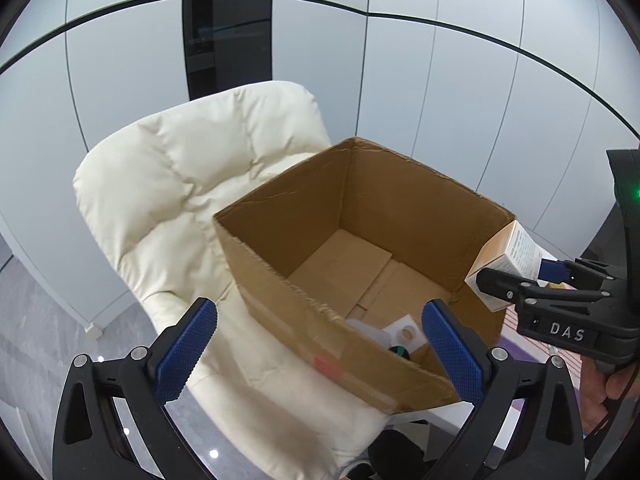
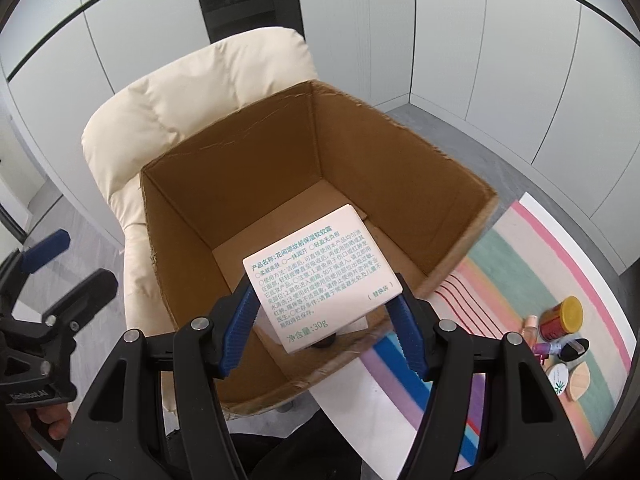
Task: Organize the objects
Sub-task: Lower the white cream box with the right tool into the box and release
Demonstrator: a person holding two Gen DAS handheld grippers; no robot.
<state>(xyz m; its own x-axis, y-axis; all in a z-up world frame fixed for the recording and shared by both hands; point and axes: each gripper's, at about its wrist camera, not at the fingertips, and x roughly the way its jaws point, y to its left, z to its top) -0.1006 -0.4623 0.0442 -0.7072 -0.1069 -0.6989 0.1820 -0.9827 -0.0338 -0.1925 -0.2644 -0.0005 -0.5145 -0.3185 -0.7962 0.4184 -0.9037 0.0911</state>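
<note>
Several small things already lie at the bottom of the open brown cardboard box (image 1: 360, 216), just beyond the left gripper (image 1: 318, 344): a white piece with a round hole (image 1: 406, 331) and a dark round item (image 1: 398, 350), both partly hidden by the box's near wall. That gripper's blue fingers (image 1: 186, 350) are spread wide with nothing between them, one outside the near wall and one over the inside.

The right gripper (image 2: 326, 334) pinches a small white carton printed with green text (image 2: 320, 276) between its blue fingers (image 2: 240, 328), and the carton hangs over the box's near edge, above the opening. It is not yet let go.

Still to be sorted, well off to the right of the right fingers, a cluster sits on the rainbow-striped mat (image 2: 520, 248): a dark red jar with a yellow lid (image 2: 560, 316), a round white compact (image 2: 558, 378), a wooden leaf-shaped piece (image 2: 580, 382) and some small tubes.

By my reading the job is partway through: some pieces boxed, one in hand, a handful left. The box rests on a cream padded chair (image 1: 180, 184)
</note>
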